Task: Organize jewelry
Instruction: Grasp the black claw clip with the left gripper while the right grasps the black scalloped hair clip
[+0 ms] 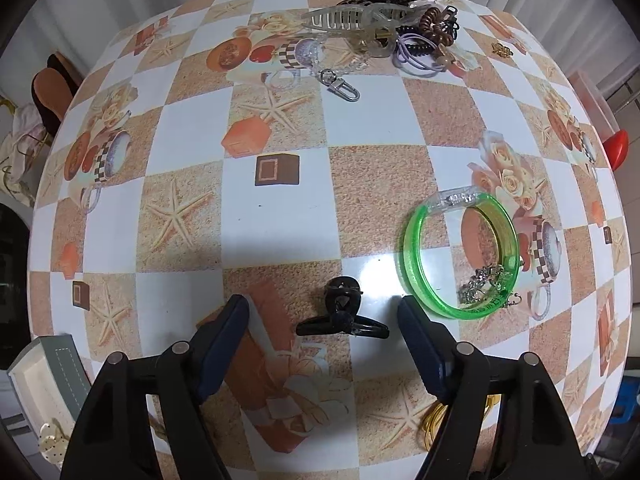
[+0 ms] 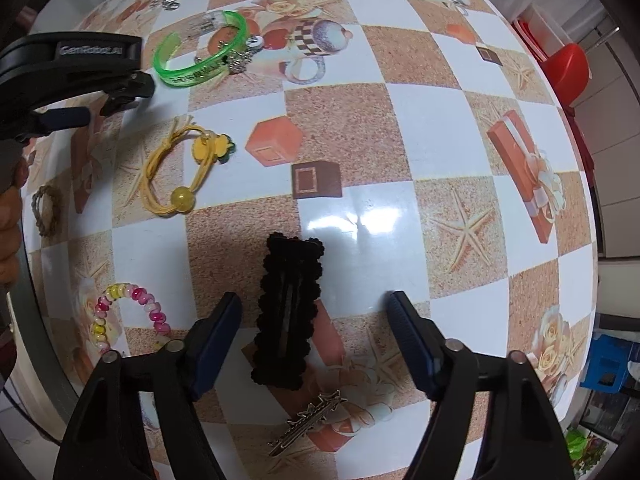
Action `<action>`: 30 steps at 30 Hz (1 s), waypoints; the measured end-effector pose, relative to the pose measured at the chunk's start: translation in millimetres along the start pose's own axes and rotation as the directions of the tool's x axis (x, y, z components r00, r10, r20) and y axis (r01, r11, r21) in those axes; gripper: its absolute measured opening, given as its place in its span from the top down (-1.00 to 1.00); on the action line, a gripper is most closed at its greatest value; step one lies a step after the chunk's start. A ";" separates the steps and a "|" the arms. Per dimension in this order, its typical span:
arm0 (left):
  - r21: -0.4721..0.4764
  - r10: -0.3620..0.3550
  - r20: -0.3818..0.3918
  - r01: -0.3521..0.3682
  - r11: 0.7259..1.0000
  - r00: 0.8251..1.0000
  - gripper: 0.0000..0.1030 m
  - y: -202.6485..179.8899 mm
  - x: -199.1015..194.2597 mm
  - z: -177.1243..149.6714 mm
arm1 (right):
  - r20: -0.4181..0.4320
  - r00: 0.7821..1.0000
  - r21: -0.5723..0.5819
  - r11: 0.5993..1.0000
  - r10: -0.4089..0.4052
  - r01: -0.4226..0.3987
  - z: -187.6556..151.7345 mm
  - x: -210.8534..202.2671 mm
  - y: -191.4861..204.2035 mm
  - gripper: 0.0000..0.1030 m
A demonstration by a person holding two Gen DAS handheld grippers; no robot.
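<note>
Black claw clip (image 1: pixel 340 314) lying on checkered tablecloth (image 1: pixel 280 184), sitting between fingers of left gripper (image 1: pixel 324 320) — jaws standing wide, pads not touching it; green bangle (image 1: pixel 460 252) resting just right of clip, silver chain piece (image 1: pixel 482 286) inside it; right gripper (image 2: pixel 314 314) hovering wide over black scalloped snap clip (image 2: pixel 288 316) — pads apart from it; silver barrette (image 2: pixel 308 420) lying just below snap clip; yellow hair tie (image 2: pixel 176 172) lying up-left of snap clip.

A broad stretch of bare tablecloth (image 1: pixel 280 208) lies open across the left wrist view's centre and left. Obstacles ring it: a heap of hair accessories (image 1: pixel 384 20) at top, a green bangle (image 1: pixel 460 252) at right, a black claw clip (image 1: pixel 342 314) at lower centre, a grey box (image 1: pixel 44 380) at lower left.
</note>
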State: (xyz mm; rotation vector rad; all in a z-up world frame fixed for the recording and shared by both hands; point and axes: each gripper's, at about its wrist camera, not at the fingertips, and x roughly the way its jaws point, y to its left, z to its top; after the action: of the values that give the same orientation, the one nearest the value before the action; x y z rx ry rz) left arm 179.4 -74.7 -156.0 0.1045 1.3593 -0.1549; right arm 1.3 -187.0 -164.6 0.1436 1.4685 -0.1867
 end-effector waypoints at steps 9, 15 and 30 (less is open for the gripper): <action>0.038 0.003 0.017 -0.004 0.999 1.000 -0.39 -8.1 -1.6 -2.1 | 0.004 1.000 0.001 1.000 0.000 0.000 3.1 0.9 4.4 -0.27; 0.084 0.012 0.016 -0.013 0.996 1.000 -0.19 -22.0 -2.9 -2.8 | 0.006 1.000 0.003 1.000 0.004 -0.004 0.7 -2.1 -0.4 -0.08; 0.149 -0.016 0.024 0.012 0.989 1.000 0.21 -41.3 -15.1 -5.1 | 0.021 0.995 0.058 0.993 0.099 -0.100 -16.7 -20.6 -5.2 0.39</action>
State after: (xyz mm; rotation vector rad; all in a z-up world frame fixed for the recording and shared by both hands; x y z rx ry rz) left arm 164.4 -113.8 -141.7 0.2181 1.3227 -0.2689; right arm -17.9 -187.8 -145.6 0.2621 1.4348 -0.1496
